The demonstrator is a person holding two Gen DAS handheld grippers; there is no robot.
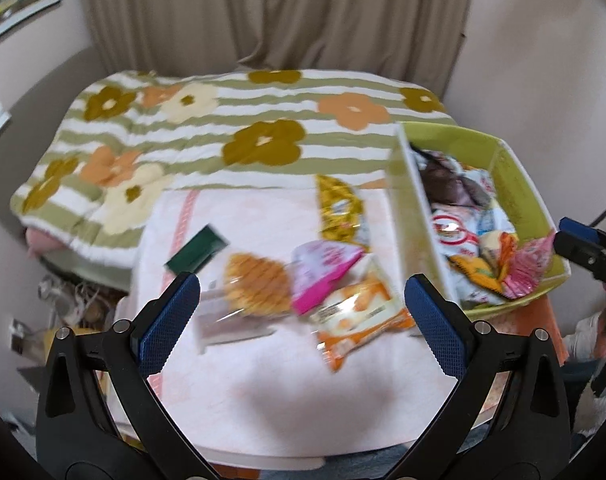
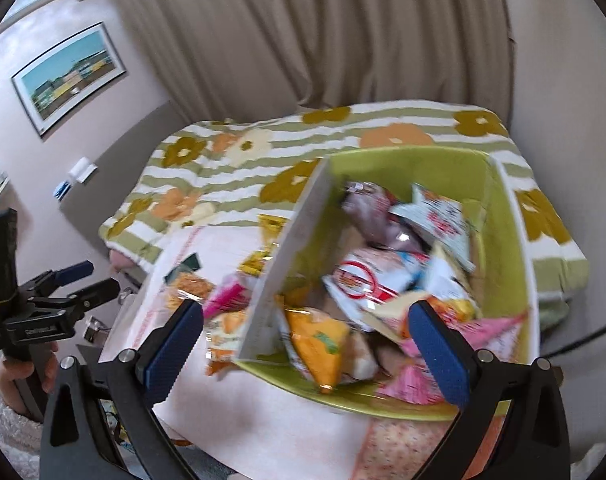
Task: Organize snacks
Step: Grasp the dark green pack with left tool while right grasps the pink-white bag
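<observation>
A green box (image 1: 515, 168) (image 2: 423, 168) full of snack packets stands at the table's right. Loose on the pale cloth (image 1: 287, 392) lie a waffle packet (image 1: 257, 290), a pink packet (image 1: 323, 270), an orange-and-white packet (image 1: 359, 312), a gold packet (image 1: 339, 212) and a dark green packet (image 1: 197, 254). My left gripper (image 1: 303, 312) hangs open above the loose packets with nothing between its fingers. My right gripper (image 2: 307, 340) is open over the box's near corner, above an orange packet (image 2: 319, 348) and a pink one (image 2: 499, 332), holding nothing.
A flowered, striped blanket (image 1: 231, 128) covers the bed behind the table. Beige curtains (image 1: 279, 12) hang at the back. A framed picture (image 2: 69, 76) is on the left wall. Clutter sits on the floor left of the table (image 1: 75, 300). The other gripper shows at each view's edge.
</observation>
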